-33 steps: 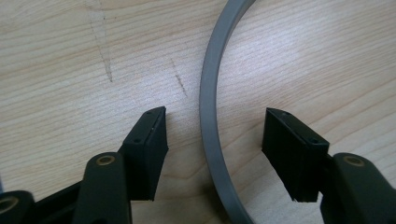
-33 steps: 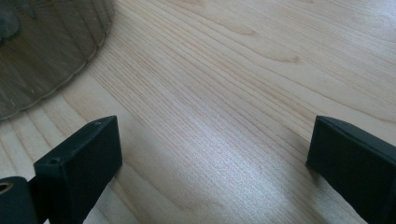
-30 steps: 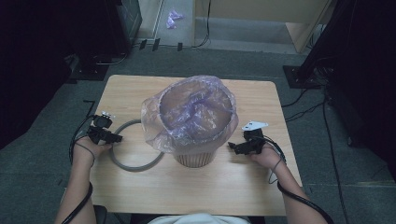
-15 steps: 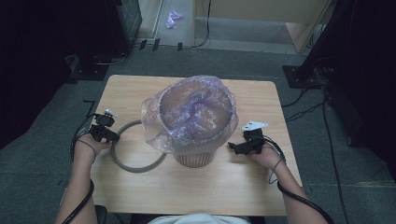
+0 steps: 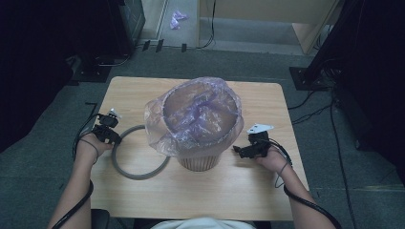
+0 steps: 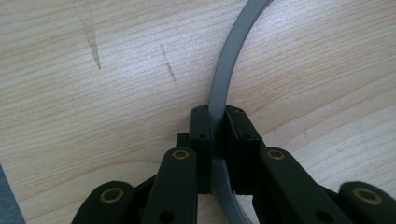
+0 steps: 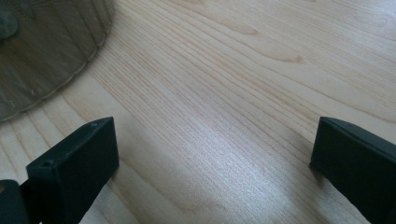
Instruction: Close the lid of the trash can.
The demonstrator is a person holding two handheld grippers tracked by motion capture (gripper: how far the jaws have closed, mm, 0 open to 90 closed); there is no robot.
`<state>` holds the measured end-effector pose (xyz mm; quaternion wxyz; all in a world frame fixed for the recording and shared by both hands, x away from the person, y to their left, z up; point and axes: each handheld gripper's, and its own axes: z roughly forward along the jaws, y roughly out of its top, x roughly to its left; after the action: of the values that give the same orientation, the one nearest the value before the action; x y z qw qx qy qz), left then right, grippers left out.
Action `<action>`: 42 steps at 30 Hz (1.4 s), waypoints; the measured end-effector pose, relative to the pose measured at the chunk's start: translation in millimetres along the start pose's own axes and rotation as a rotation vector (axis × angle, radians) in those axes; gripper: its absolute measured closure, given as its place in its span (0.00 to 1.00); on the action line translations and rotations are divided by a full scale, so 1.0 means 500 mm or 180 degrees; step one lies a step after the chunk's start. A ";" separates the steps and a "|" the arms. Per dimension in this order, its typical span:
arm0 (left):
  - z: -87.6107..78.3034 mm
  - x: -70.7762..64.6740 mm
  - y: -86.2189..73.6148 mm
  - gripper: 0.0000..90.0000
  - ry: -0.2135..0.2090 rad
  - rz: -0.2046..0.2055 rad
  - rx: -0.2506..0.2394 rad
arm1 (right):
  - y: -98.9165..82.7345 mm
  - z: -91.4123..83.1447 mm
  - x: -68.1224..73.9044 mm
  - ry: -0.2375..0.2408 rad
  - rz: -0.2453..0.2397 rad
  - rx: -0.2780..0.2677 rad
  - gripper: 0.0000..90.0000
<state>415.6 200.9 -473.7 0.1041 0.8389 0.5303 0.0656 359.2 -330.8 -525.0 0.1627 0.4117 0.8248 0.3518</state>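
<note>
Left hand-held gripper (image 6: 218, 140): jaws just closed, clamped on grey ring (image 6: 224, 79) lying on wooden surface (image 5: 267, 181). Right hand-held gripper (image 7: 210, 163): jaws apart, empty, beside lined bin (image 5: 198, 126).

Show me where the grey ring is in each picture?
High view: the grey ring lies flat on the table, left of the bin, with the left gripper at its left edge.
Left gripper view: the ring curves up from between the jaws, which have just been closing and now pinch it.
Right gripper view: I can't find the ring here.
Shared landmark: the pale wooden table top.
</note>
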 end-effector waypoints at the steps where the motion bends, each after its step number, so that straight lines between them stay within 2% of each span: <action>1: 0.000 -0.001 0.001 0.91 -0.0014 0.0055 -0.0009 | 0.000 0.000 0.000 0.0000 0.0000 0.0000 0.01; 5: 0.001 -0.001 0.012 0.92 -0.0072 0.0085 0.0115 | 0.000 0.000 0.000 -0.0004 -0.0002 0.0000 0.01; 7: 0.001 0.004 0.014 0.92 -0.0200 0.0082 0.0146 | 0.000 0.000 0.000 -0.0006 0.0000 -0.0001 0.01; 8: 0.001 0.007 0.012 0.92 -0.0313 0.0071 0.0132 | 0.000 0.000 0.000 -0.0007 -0.0001 -0.0002 0.01; 11: 0.001 0.020 0.006 0.93 -0.0495 -0.0064 0.0139 | 0.000 0.000 0.001 -0.0015 0.0012 -0.0002 0.01; 14: 0.004 0.035 -0.005 0.93 -0.0789 -0.0304 0.0067 | -0.001 0.000 0.002 -0.0032 0.0019 -0.0008 0.01; 17: 0.008 0.051 -0.020 0.93 -0.1040 -0.0483 0.0002 | -0.001 -0.001 0.003 -0.0045 0.0041 -0.0006 0.01; 20: 0.013 0.063 -0.031 0.93 -0.1281 -0.0577 0.0001 | -0.002 -0.002 0.004 -0.0055 0.0060 -0.0002 0.01; 22: 0.014 0.067 -0.037 0.93 -0.1363 -0.0630 -0.0008 | -0.002 -0.002 0.005 -0.0057 0.0062 -0.0002 0.01; 24: 0.016 0.071 -0.042 0.94 -0.1429 -0.0643 -0.0026 | -0.002 -0.002 0.005 -0.0058 0.0064 -0.0002 0.01; 28: 0.013 0.077 -0.046 0.94 -0.1444 -0.0677 -0.0079 | -0.002 -0.001 0.006 -0.0072 0.0084 -0.0007 0.01; 34: 0.014 0.089 -0.055 0.94 -0.1574 -0.0666 -0.0018 | -0.002 -0.002 0.007 -0.0082 0.0095 -0.0007 0.01; 38: 0.004 0.095 -0.055 0.94 -0.1600 -0.0711 -0.0068 | -0.002 -0.002 0.007 -0.0084 0.0098 -0.0011 0.01; 42: -0.011 0.099 -0.052 0.94 -0.1614 -0.0689 -0.0056 | -0.003 -0.002 0.008 -0.0094 0.0103 -0.0008 0.01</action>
<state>412.9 256.8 -474.8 0.2473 0.7660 0.5732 -0.1534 355.5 -328.9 -525.1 0.1697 0.4300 0.8151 0.3493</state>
